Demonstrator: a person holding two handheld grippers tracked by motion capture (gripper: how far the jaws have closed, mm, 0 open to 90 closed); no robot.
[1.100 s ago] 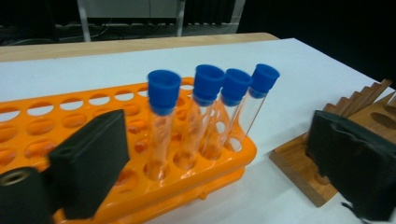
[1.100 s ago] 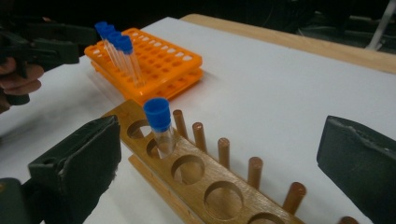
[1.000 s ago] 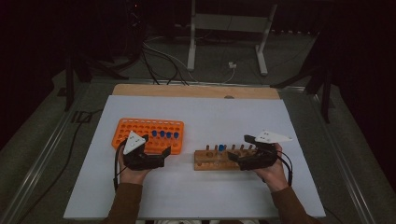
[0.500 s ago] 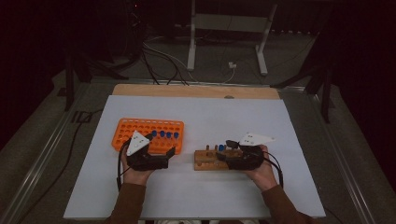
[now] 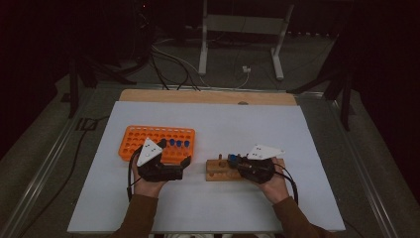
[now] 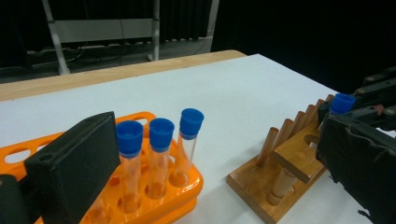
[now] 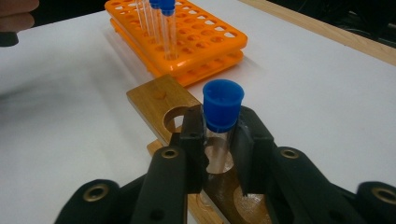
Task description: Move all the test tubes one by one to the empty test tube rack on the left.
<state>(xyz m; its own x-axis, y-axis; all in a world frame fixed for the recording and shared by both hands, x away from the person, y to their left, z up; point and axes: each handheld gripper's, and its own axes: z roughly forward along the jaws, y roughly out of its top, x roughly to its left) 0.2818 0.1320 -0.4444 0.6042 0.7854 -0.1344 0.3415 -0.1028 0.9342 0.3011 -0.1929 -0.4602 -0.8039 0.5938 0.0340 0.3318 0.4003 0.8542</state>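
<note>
1. Surface: a white sheet (image 5: 208, 198) covers the table; a bare wooden strip (image 5: 208, 96) runs along the far edge at 12 o'clock.
2. Room: dark, with cables (image 5: 173, 59) on the floor and a pale metal stand (image 5: 237, 25) beyond the table.
3. Orange rack (image 5: 133, 141) sits at 9 o'clock of centre, holding three blue-capped tubes (image 6: 161, 154) upright.
4. Wooden rack (image 5: 215, 169) lies just right of centre, at 3 o'clock from the orange rack.
5. Right gripper (image 7: 219, 149): jaws have just been closing and now clamp a blue-capped tube (image 7: 222, 105), upright in the wooden rack.
6. Left gripper (image 5: 185, 166): jaws parted, nothing held, at the orange rack's near edge.
</note>
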